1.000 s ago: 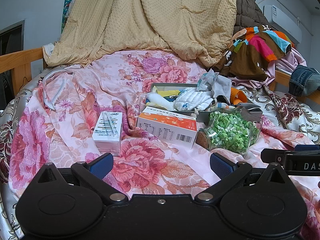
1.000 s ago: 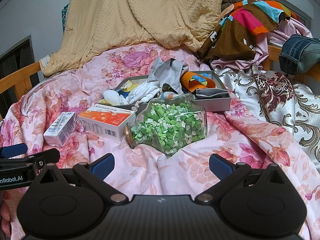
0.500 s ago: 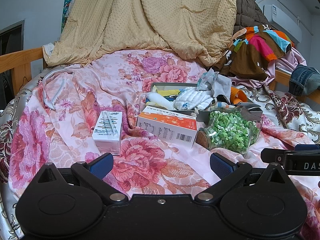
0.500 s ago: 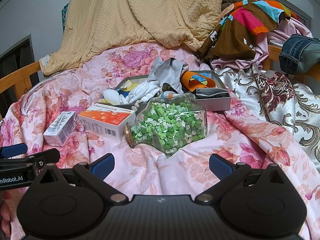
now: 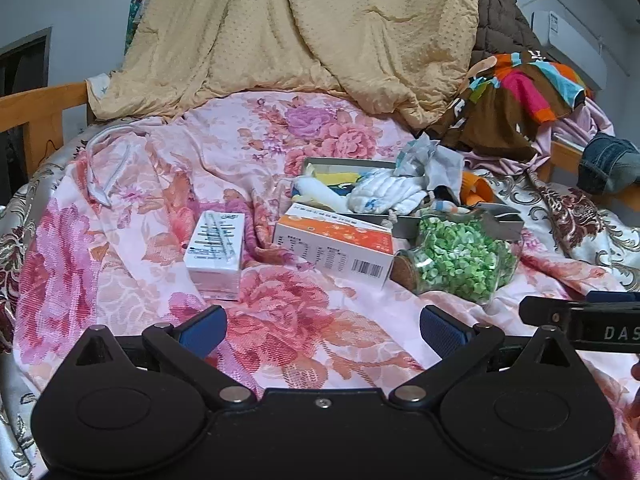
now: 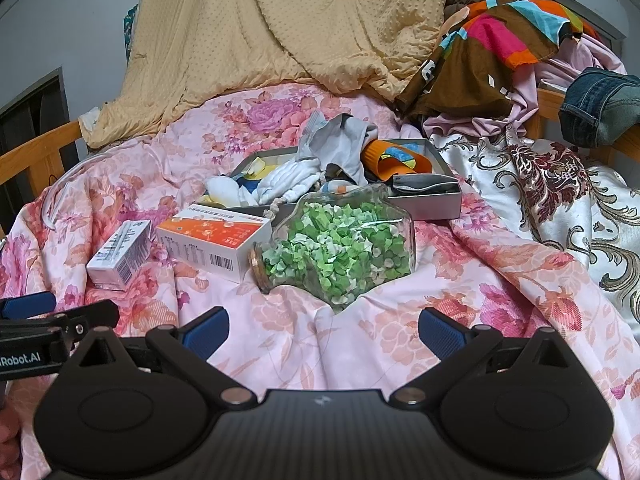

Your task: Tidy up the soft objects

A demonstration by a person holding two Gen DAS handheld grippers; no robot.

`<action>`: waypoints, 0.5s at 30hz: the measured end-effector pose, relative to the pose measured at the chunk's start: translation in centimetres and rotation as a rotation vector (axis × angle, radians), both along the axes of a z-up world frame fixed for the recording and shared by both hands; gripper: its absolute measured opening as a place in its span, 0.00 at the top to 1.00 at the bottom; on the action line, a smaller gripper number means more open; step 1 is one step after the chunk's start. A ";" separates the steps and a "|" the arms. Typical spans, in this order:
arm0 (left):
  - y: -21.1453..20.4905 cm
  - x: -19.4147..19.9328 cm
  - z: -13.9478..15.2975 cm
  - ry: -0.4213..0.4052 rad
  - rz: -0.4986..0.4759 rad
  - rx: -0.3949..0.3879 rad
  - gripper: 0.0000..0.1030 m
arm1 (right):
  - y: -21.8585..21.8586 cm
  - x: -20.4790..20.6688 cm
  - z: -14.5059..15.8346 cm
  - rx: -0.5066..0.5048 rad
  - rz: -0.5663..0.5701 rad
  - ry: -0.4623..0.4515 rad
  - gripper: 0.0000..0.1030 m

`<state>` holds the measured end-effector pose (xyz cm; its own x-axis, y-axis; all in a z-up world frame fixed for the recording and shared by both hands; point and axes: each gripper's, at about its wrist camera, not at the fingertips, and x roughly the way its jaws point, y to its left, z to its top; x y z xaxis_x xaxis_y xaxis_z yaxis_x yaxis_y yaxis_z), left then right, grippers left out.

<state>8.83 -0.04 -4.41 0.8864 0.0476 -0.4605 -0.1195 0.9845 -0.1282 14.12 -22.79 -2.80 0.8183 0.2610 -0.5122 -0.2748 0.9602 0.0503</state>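
A grey tray (image 6: 440, 204) on the floral bedspread holds soft items: white socks (image 6: 288, 180), a grey cloth (image 6: 344, 148) and an orange piece (image 6: 396, 160). The tray (image 5: 344, 162) with the white socks (image 5: 384, 196) also shows in the left wrist view. My left gripper (image 5: 322, 328) is open and empty, low over the bedspread in front of a small white box (image 5: 216, 248). My right gripper (image 6: 322, 328) is open and empty, just in front of a glass jar (image 6: 340, 252) of green pieces lying on its side.
An orange and white carton (image 6: 212, 240) lies between the small white box (image 6: 120, 256) and the jar. A beige blanket (image 5: 304, 32) hangs behind. Colourful clothes (image 6: 492, 40) and jeans (image 6: 600, 108) pile at the right. A wooden bed rail (image 5: 36, 108) runs along the left.
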 end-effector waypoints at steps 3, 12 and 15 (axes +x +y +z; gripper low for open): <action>0.0 -0.1 0.1 -0.001 -0.007 -0.004 0.01 | 0.0 0.0 0.0 -0.001 0.000 0.000 0.00; -0.5 0.0 0.1 -0.002 -0.019 0.021 0.01 | 0.0 0.0 0.0 -0.001 0.000 0.001 0.00; -0.5 0.0 0.2 -0.001 -0.018 0.023 0.01 | 0.0 0.0 0.1 -0.001 0.000 0.002 0.00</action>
